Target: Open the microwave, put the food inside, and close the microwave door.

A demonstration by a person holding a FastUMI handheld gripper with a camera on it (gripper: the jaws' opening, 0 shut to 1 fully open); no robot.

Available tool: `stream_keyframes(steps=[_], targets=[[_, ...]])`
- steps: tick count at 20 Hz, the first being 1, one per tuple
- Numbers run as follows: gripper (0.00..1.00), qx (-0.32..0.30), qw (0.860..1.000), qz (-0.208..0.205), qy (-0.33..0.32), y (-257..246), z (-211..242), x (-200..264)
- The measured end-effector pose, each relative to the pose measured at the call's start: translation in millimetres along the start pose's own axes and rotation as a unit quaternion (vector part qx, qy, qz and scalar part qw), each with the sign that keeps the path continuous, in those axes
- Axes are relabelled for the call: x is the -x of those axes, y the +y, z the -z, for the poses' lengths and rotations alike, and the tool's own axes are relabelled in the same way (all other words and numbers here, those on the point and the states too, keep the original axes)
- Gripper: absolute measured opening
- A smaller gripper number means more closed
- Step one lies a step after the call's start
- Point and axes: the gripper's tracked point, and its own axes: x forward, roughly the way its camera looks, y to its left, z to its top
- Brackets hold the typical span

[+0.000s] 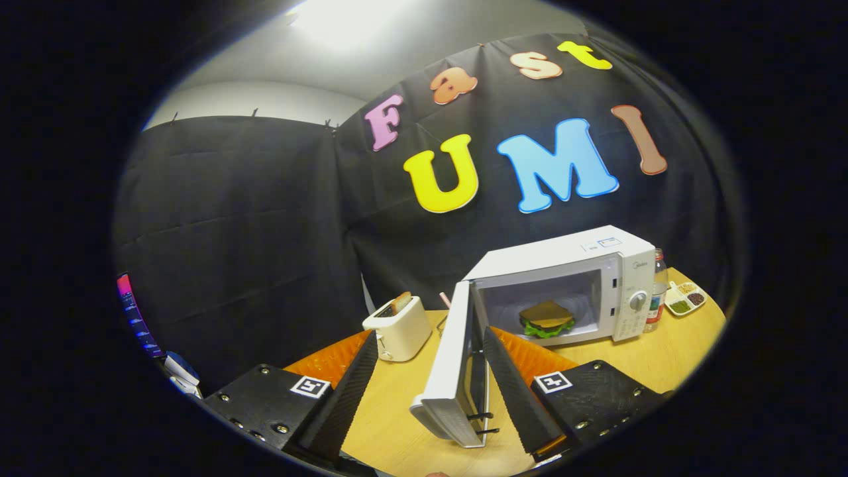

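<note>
Sandwich (547, 319) sits inside the microwave (599, 265); gripper (429, 361), fingers apart, flanks the open door (450, 364) at lower centre, closing remains.

The open door (457, 371) stood between the fingers of the gripper (427, 344) and hid part of the microwave (596, 278) cavity. The microwave body covered the lower side of the bottle (656, 291). The contents of the small dish (686, 298) were too small to identify. The toaster (397, 328) slot contents were unclear.
</note>
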Motion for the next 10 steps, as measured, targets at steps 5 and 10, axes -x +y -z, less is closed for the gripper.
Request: stream_keyframes(steps=[5, 10], targets=[[0.97, 0.024, 0.997, -0.067, 0.014, 52, 19, -9], [0.97, 0.030, 0.992, -0.107, 0.062, 77, 60, -18]])
